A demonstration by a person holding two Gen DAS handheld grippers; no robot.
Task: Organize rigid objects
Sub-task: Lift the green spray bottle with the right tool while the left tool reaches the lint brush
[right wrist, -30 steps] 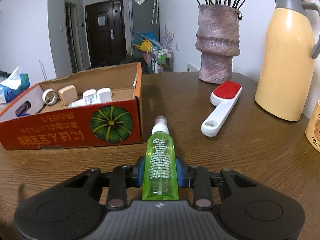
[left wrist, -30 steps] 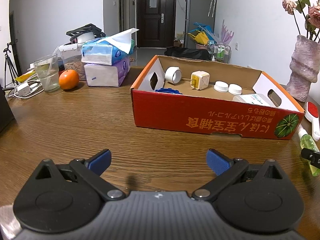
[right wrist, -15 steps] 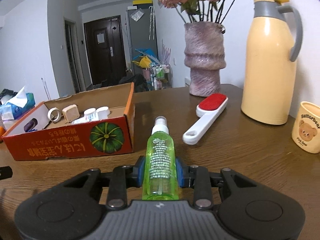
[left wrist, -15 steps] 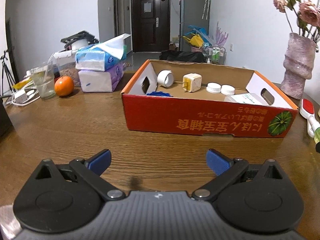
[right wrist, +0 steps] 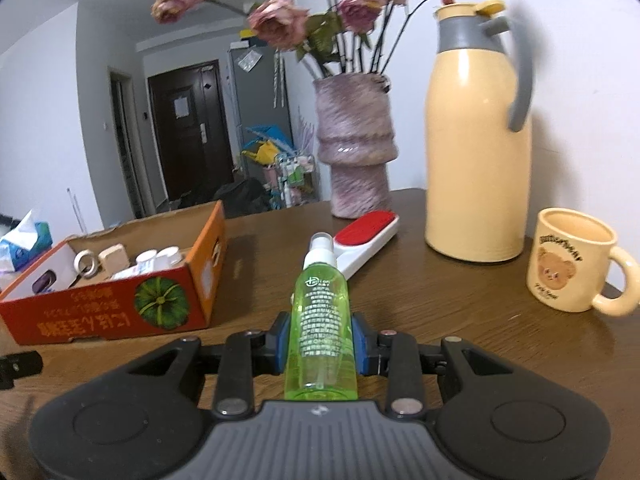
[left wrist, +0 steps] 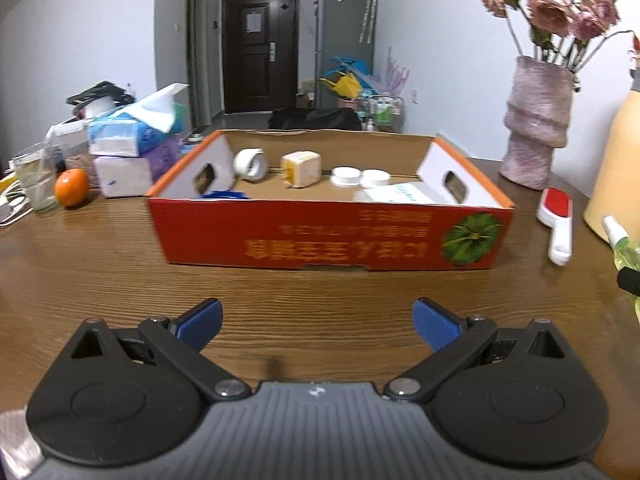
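Spray bottle (right wrist: pixel 320 320), green, is clamped between the pads of the right claw (right wrist: pixel 320 350), its long axis pointing forward, nozzle away. Cardboard box (right wrist: pixel 120 312) lies further off to the left on the counter (right wrist: pixel 460 320). Left claw (left wrist: pixel 316 320) is held apart, empty.

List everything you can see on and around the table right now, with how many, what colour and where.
cardboard box: 1, red and orange, table centre
tape roll: 1, white, in box, left
plug adapter: 1, cream, in box, beside the tape roll
round caps: 2, white, in box, middle
lint brush: 1, white with red pad, lying right of box
vase: 1, mauve, holding dried flowers, behind brush
thermos jug: 1, cream with grey handle, far right
mug: 1, cream with bear print, beside jug
tissue packs: 2, stacked, left of box
orange: 1, far left
glass: 1, clear, beside orange
spray bottle: 1, green, in right gripper
left gripper: open, empty
right gripper: shut on spray bottle
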